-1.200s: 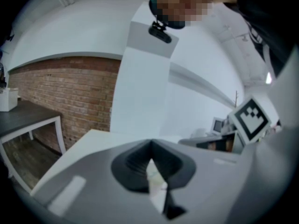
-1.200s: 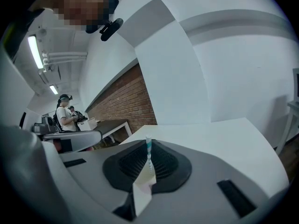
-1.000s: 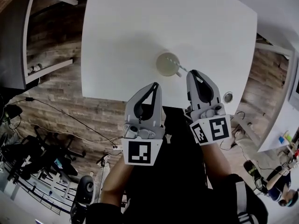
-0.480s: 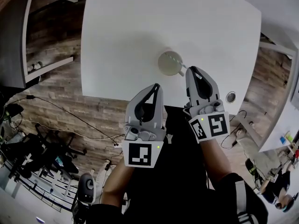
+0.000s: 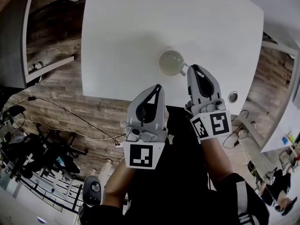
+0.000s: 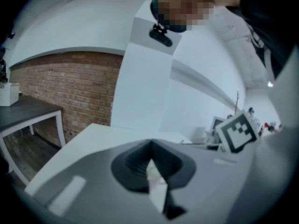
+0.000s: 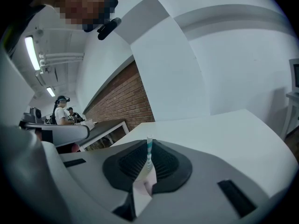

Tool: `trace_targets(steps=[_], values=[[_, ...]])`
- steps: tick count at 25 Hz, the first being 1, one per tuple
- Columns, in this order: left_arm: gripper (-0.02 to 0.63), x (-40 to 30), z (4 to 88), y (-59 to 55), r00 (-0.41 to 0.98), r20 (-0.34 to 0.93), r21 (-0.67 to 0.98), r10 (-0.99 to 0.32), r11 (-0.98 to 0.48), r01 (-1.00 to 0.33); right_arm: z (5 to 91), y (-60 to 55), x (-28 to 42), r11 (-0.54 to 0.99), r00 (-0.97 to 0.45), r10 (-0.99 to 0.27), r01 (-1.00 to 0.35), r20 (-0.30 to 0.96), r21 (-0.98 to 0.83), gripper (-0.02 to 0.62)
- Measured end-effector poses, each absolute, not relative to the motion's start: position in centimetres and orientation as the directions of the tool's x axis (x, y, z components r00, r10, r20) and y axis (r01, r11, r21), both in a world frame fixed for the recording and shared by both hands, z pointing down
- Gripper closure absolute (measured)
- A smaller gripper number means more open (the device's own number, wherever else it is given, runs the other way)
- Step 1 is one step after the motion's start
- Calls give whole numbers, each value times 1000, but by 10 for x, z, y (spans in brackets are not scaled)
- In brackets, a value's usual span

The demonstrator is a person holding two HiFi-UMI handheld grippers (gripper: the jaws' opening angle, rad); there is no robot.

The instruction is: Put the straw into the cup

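Observation:
A pale cup point(image 5: 168, 65) stands on the white table point(image 5: 122, 36), near its front edge. A green-and-white striped straw point(image 5: 178, 61) slants over the cup's rim toward my right gripper point(image 5: 193, 69), which is shut on the straw's outer end just right of the cup. In the right gripper view the straw point(image 7: 149, 153) pokes up between the closed jaws of the right gripper point(image 7: 148, 143). My left gripper point(image 5: 158, 86) hangs below the cup, off the table's front edge, shut with nothing in it; the left gripper view shows its tips point(image 6: 150, 146) pressed together.
A dark bench with a white frame point(image 5: 44, 36) stands left of the table over a wooden floor. Another white surface point(image 5: 281, 13) lies at the right, and a small round metal fitting point(image 5: 233, 97) sits by the table's corner. People point(image 7: 60, 110) stand far off.
Almost nothing has moved. The right gripper still holds the straw by the cup, the left one hangs in the same spot, and the view has shifted only slightly.

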State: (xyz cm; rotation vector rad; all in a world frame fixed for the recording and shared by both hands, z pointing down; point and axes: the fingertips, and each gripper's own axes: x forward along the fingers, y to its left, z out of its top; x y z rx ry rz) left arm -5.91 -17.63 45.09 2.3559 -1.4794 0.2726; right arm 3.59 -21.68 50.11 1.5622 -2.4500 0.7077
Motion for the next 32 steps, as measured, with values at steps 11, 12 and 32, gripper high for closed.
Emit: trace_targets(steps=[11,12,32], values=[[601,-55,451,-174,446,344,190,-826,-404,-895,506,-218,40,333,-438,-812,-891,387,-309,569],[601,-54,451,-174,446,344,190,-826,-404,-895,507,-217,41,332,-437,-811,-891,388,-310,569],[601,-49,442,-170,444,331,187,-833,-403,-896,493,-212,46,342,-443,-818,-888,367,-308,569]])
